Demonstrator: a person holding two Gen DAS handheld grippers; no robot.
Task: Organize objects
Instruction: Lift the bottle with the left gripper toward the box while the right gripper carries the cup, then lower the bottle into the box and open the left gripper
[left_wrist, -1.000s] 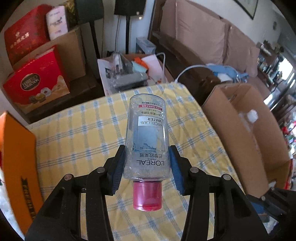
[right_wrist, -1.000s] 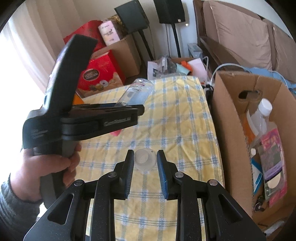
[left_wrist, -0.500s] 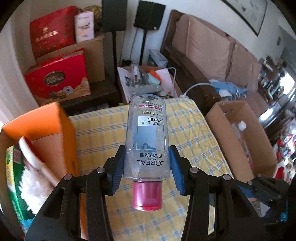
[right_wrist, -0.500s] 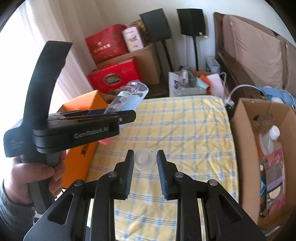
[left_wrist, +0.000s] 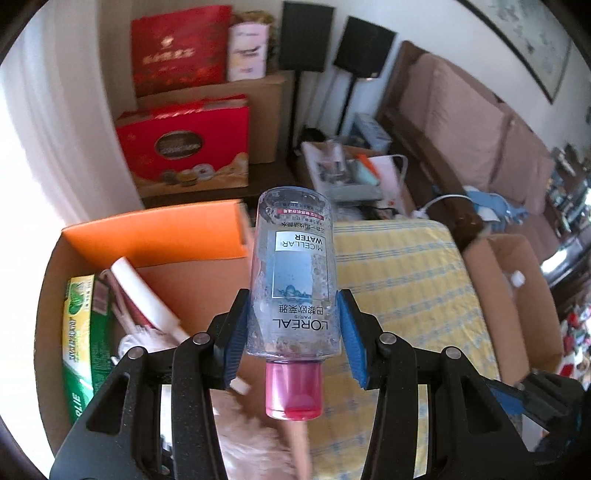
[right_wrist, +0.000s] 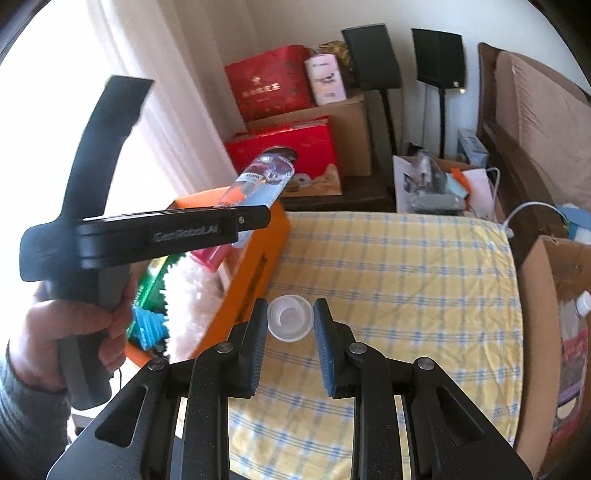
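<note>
My left gripper (left_wrist: 291, 325) is shut on a clear micellar water bottle (left_wrist: 293, 273) with a pink cap, held above the orange box (left_wrist: 159, 240) at the table's left side. The same bottle (right_wrist: 258, 181) shows in the right wrist view, sticking out past the left gripper's body. My right gripper (right_wrist: 290, 317) is shut on a small clear plastic cup (right_wrist: 290, 319), held above the yellow checked tablecloth (right_wrist: 406, 280) next to the orange box (right_wrist: 255, 273).
The orange box holds a green carton (left_wrist: 79, 332), a white tube (left_wrist: 144, 295) and white fluffy stuff (right_wrist: 192, 295). A brown cardboard box (left_wrist: 517, 302) with bottles stands right of the table. Red gift boxes (left_wrist: 184, 147), speakers and a sofa lie behind.
My left gripper has carried the bottle leftward, from above the tablecloth to above the orange box. My right gripper has also shifted left, still holding the cup.
</note>
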